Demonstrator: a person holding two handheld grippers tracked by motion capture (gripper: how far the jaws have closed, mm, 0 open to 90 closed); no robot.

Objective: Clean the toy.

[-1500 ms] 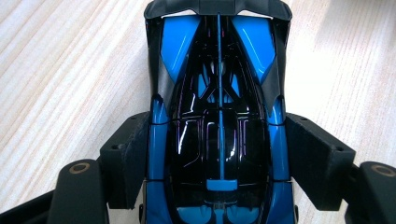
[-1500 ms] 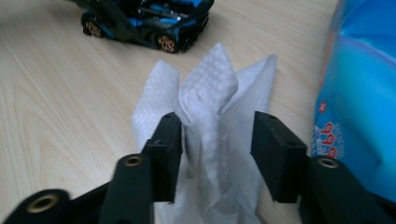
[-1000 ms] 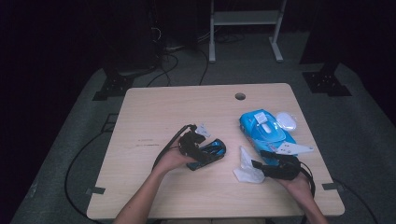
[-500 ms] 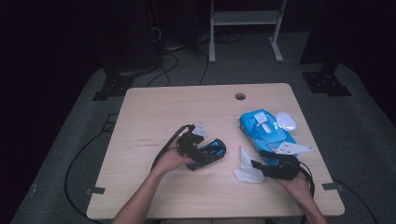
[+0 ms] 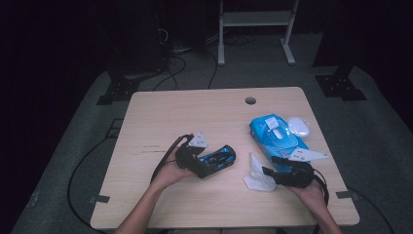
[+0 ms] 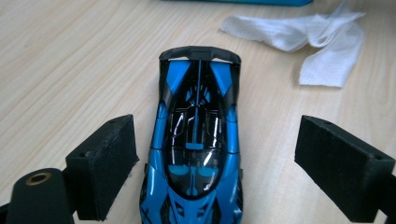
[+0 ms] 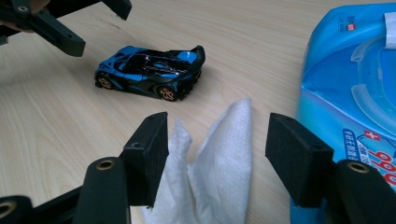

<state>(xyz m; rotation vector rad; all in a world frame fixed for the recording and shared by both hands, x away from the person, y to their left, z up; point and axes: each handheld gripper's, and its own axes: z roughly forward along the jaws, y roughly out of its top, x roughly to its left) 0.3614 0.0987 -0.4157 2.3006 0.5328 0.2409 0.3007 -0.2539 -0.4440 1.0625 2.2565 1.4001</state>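
Observation:
A blue and black toy car stands on the wooden table, its rear wing pointing away from my left gripper. That gripper's jaws have just been opening. The pads stand wide on either side of the car without touching it. In the high view the car lies just right of the left gripper. My right gripper is open around a crumpled white wipe that lies on the table; the right pad stands off it. From the right gripper view the car sits beyond the wipe.
A blue wet-wipe pack lies at the right of the table, with a white oval lid beside it. A cable hole sits near the far edge. A metal stand and cables are on the floor behind.
The left gripper has drawn back a little from the toy car and its jaws have spread wider. The car stays on the table. The right hand has kept still.

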